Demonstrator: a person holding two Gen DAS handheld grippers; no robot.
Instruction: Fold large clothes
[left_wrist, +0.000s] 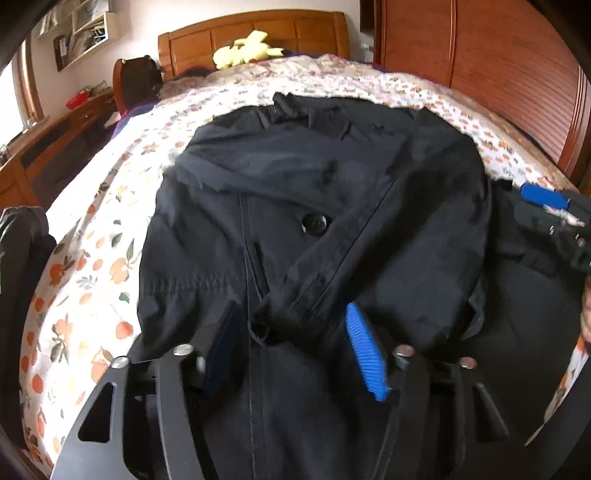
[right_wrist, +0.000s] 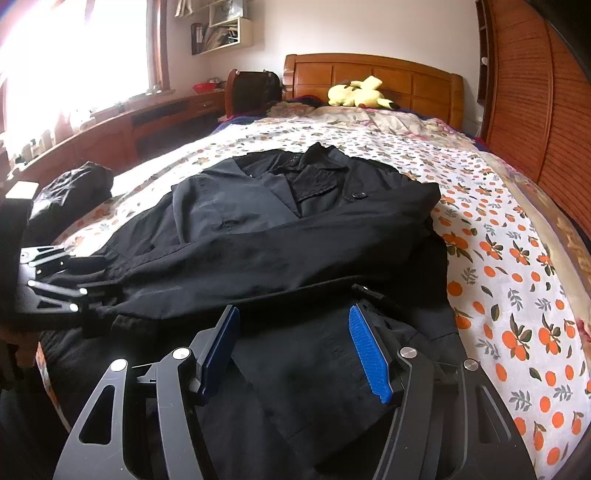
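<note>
Black coat (right_wrist: 295, 229) covers the bed (right_wrist: 517, 295); both tongs (left_wrist: 295, 347) (right_wrist: 295, 347) spread, plush toy (right_wrist: 356, 94) beyond.

Edges and blur hide much from us

We lose the coat's (right_wrist: 280, 236) hem below the bed (right_wrist: 517, 295); the right tool (left_wrist: 554, 218) blurs, cropped.

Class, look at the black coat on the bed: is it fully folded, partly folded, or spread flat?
Partly folded: the black coat has a sleeve laid across its front, but collar and hem lie unfolded along the orange-print bedsheet.

Blown-out window (right_wrist: 74, 55) glare, soft daylight, fisheye-curved edges, slight motion blur
</note>
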